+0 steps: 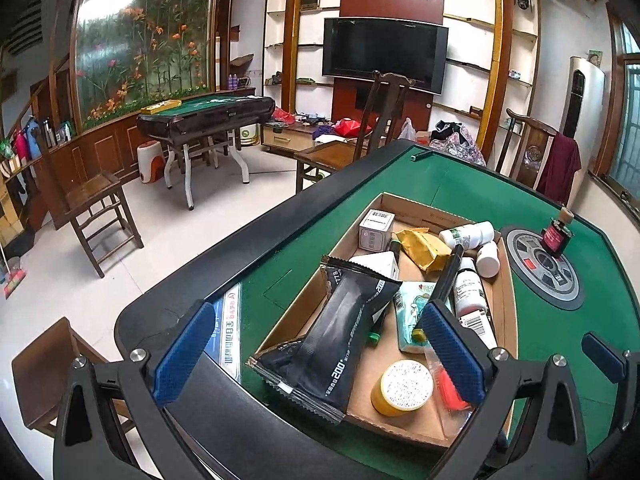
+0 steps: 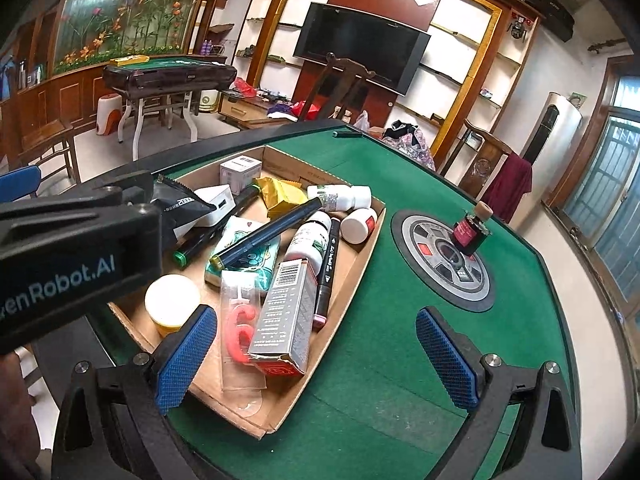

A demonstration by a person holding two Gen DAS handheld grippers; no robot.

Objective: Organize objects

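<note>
A shallow cardboard box point(image 1: 432, 209) point(image 2: 280, 416) on the green table holds several items: a black snack pouch point(image 1: 344, 320), a yellow-sided jar point(image 1: 404, 388) point(image 2: 172, 300), white bottles point(image 1: 468, 236) point(image 2: 340, 196), a grey carton point(image 2: 288, 312), markers point(image 2: 328, 264) and a yellow packet point(image 1: 424, 248). A small dark red ink bottle point(image 1: 557, 236) point(image 2: 470, 232) stands on the table's round centre panel. My left gripper point(image 1: 320, 344) is open over the box's near end, empty. My right gripper point(image 2: 316, 356) is open over the box's near right corner, empty.
The round centre panel point(image 1: 532, 288) point(image 2: 424, 280) lies right of the box. A blue-white booklet point(image 1: 228, 332) lies on the table's left rim. The left gripper's body point(image 2: 72, 240) crosses the right wrist view at left. Wooden chairs point(image 1: 92, 200) stand around the table.
</note>
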